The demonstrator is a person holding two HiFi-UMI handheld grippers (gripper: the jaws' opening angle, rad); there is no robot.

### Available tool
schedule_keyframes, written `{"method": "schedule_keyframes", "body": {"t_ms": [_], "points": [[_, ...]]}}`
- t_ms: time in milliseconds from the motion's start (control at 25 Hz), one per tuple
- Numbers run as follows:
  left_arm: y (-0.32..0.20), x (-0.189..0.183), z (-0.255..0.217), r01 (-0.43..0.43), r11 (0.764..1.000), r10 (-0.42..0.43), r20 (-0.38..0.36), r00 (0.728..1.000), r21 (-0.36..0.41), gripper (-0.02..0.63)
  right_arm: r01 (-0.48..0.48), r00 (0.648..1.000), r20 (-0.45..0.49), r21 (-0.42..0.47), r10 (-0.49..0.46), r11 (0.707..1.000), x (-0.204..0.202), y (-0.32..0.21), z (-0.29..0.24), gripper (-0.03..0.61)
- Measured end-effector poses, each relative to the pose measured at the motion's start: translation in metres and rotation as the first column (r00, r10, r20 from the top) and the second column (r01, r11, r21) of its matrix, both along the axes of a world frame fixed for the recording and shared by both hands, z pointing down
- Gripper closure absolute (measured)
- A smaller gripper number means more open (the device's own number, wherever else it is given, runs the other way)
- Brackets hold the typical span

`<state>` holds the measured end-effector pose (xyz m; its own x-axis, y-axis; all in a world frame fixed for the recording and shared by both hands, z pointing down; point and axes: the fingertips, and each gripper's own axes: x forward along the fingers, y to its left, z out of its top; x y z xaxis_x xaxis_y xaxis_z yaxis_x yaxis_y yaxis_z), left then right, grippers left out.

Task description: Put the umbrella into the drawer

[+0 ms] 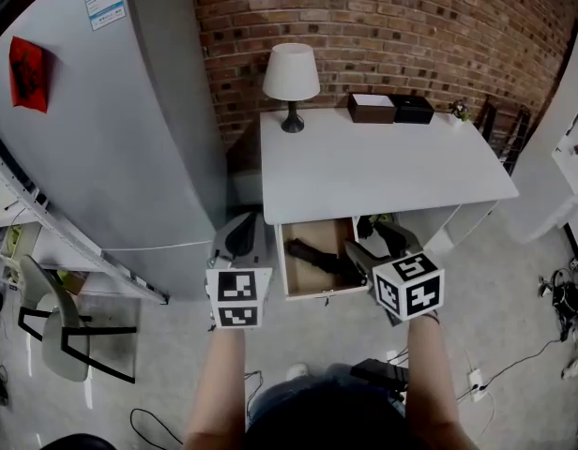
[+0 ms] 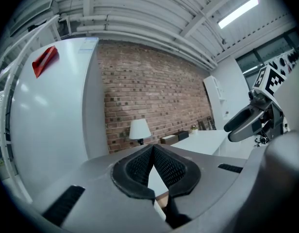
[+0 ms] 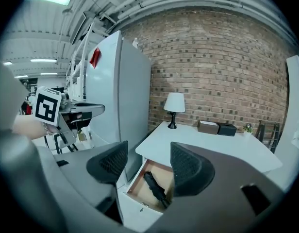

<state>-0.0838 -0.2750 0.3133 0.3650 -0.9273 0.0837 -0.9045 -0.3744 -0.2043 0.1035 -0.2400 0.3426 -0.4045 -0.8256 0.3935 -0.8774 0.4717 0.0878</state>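
Observation:
A black folded umbrella (image 1: 312,254) lies inside the open wooden drawer (image 1: 327,292) under the white table (image 1: 383,172). My left gripper (image 1: 240,234) hovers left of the drawer; in the left gripper view its pads (image 2: 140,166) meet at the tips with nothing between them. My right gripper (image 1: 375,240) hangs over the drawer's right part and is open and empty. In the right gripper view the umbrella (image 3: 155,187) shows in the drawer (image 3: 135,186) through the gap of the right gripper (image 3: 149,153). Each gripper view also catches the other gripper at its edge.
A tall grey fridge (image 1: 111,139) stands left of the table. On the table are a white lamp (image 1: 291,73), a brown box (image 1: 371,108) and a black box (image 1: 413,109). A chair (image 1: 54,331) stands at lower left and a white cabinet (image 1: 572,153) at right.

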Motion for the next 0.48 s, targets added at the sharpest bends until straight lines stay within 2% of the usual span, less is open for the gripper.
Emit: {"method": "schedule_keyframes", "body": {"t_ms": [120,280,320,400,480], "points": [[0.001,0.003,-0.008,0.022,0.999,-0.022,-0.008,1.000,0.024,0.612,0.000,1.000,-0.030,0.043,0.001,0.999,0.009,0.000,-0.007,0.318],[0.005,0.013,-0.021,0.043,0.998,-0.042,-0.014,0.999,0.047,0.612,0.002,0.998,-0.059,0.110,0.004,0.994,0.025,0.004,-0.027,0.375],[0.007,0.016,-0.025,0.046,0.997,-0.045,-0.007,0.999,0.061,0.612,0.001,0.998,-0.058,0.140,0.007,0.990,0.029,0.006,-0.035,0.408],[0.013,0.024,-0.035,0.053,0.994,-0.053,0.004,0.999,0.093,0.612,-0.017,0.998,-0.050,0.215,0.028,0.977,0.040,0.008,-0.053,0.578],[0.019,0.031,-0.045,0.060,0.991,-0.063,0.014,0.998,0.122,0.612,-0.016,0.999,-0.042,0.269,0.029,0.963,0.047,0.011,-0.069,0.578]]}}
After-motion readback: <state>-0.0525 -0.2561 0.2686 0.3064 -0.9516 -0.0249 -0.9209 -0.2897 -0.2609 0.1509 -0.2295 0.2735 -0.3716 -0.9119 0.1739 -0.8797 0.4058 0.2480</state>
